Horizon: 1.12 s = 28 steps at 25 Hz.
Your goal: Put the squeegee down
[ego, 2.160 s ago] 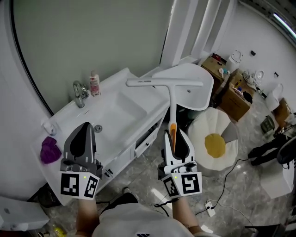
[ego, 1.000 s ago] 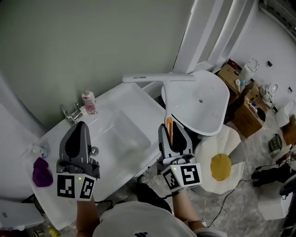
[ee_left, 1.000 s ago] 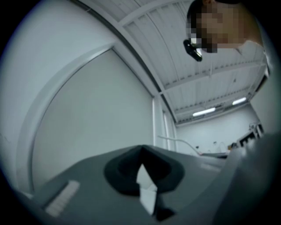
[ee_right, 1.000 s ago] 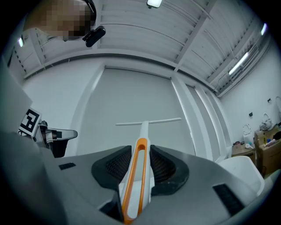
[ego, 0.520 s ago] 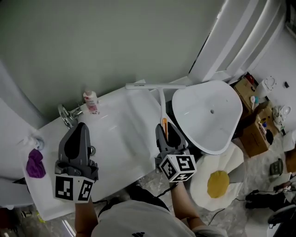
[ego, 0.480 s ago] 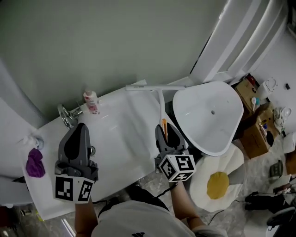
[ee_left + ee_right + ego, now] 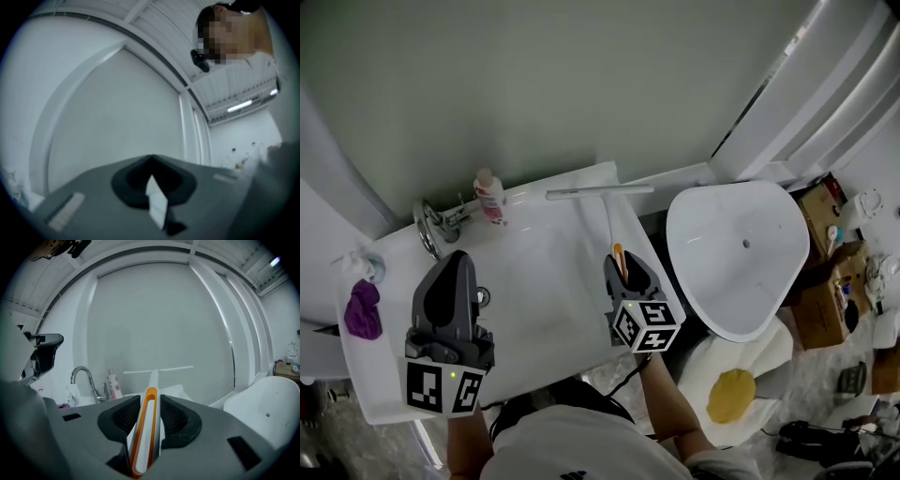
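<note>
The squeegee (image 7: 607, 199) has a long white blade, a white stem and an orange-edged handle (image 7: 147, 416). My right gripper (image 7: 624, 266) is shut on that handle, jaws pressed against both its sides. The blade (image 7: 158, 371) stands crosswise ahead of the gripper, over the back right part of the white sink counter (image 7: 553, 300), near the grey wall. Whether the blade touches the counter I cannot tell. My left gripper (image 7: 457, 257) hovers over the counter's left part, shut with nothing in it, and points up at the wall in its own view (image 7: 151, 164).
A chrome faucet (image 7: 431, 221) and a small pink-labelled bottle (image 7: 490, 196) stand at the counter's back. A purple cloth (image 7: 362, 309) lies at its left end. A large white bowl-shaped tub (image 7: 741, 253) sits right of the counter, with a yellow-centred cushion (image 7: 733, 394) and boxes on the floor beyond.
The squeegee and my right gripper have shifted left and now sit over the sink counter instead of beside the white tub. The left gripper holds its place.
</note>
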Available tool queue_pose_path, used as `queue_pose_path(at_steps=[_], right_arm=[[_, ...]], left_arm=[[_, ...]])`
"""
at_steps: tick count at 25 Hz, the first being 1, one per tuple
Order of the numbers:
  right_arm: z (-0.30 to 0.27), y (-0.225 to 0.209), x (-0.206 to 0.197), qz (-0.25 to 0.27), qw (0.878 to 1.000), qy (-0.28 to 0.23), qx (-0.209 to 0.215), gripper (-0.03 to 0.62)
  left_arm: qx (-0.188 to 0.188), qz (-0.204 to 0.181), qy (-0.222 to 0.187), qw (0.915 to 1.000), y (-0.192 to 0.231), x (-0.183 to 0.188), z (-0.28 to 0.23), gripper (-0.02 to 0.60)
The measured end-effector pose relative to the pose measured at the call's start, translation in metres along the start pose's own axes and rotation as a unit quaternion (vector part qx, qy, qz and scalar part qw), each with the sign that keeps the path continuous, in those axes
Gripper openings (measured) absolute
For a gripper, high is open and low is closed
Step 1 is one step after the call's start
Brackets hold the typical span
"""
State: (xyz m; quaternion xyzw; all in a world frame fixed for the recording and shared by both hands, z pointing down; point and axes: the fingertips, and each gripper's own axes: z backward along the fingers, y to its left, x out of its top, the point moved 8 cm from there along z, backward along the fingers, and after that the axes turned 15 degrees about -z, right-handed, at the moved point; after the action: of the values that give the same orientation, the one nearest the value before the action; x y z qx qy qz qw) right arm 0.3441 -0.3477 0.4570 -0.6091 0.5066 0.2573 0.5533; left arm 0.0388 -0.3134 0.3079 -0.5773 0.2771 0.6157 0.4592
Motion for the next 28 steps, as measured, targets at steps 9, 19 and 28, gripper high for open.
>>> queue_pose_path(at_steps=[9, 19, 28], right_arm=[[-0.066, -0.026, -0.029, 0.004, 0.996, 0.089, 0.007, 0.132], [-0.119, -0.036, -0.055, 0.024, 0.987, 0.158, 0.010, 0.132], [-0.139, -0.042, -0.067, 0.031, 0.982, 0.185, -0.001, 0.133]], left_arm=[[0.038, -0.003, 0.028, 0.9989, 0.010, -0.015, -0.007, 0.008], [0.088, -0.006, 0.055, 0.9945, 0.030, -0.027, -0.003, 0.008], [0.108, -0.010, 0.067, 0.9919, 0.035, -0.032, 0.000, 0.008]])
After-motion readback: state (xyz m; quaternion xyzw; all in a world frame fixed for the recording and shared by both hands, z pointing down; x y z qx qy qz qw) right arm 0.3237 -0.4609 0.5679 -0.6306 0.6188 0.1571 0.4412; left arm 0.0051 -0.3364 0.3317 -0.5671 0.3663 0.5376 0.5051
